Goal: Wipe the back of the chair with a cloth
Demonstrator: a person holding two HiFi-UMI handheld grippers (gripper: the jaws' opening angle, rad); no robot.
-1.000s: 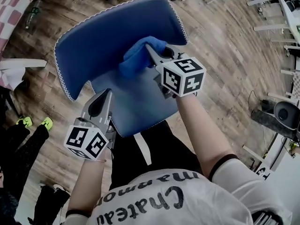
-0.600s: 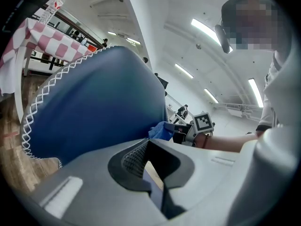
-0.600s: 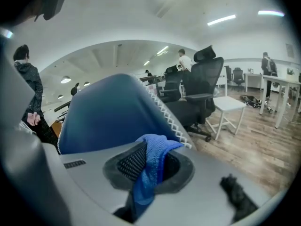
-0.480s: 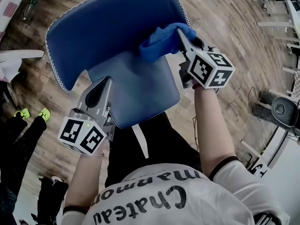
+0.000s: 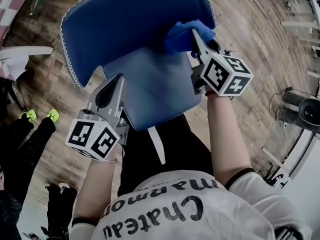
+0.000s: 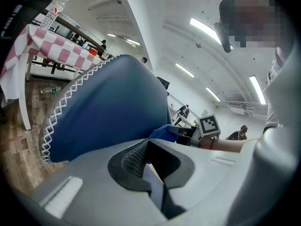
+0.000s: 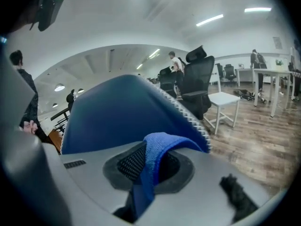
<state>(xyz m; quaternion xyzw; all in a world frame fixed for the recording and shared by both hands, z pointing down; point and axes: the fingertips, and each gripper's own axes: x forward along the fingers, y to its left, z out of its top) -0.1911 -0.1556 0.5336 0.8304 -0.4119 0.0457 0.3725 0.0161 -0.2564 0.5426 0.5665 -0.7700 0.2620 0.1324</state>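
Note:
A blue chair with white stitched edging stands before me, its back (image 5: 135, 19) above the seat (image 5: 150, 89) in the head view. My right gripper (image 5: 196, 34) is shut on a blue cloth (image 5: 185, 36), which presses against the inner face of the back near its right edge. The right gripper view shows the cloth (image 7: 150, 164) folded between the jaws, with the chair back (image 7: 122, 112) just beyond. My left gripper (image 5: 116, 81) hovers by the seat's left side, shut and empty. In the left gripper view, the chair back (image 6: 113, 112) and the cloth (image 6: 164, 132) lie ahead.
The floor is wooden. A person in bright shoes (image 5: 37, 116) stands at the left. A table with a checked cloth (image 6: 56, 51) is behind the chair. A black office chair (image 7: 197, 84) and a white stool (image 7: 225, 102) stand to the right, with a dark round object (image 5: 307, 111) near the wall.
My right gripper has carried the cloth rightward and upward across the chair back, from its middle to its right edge. The left gripper has barely moved.

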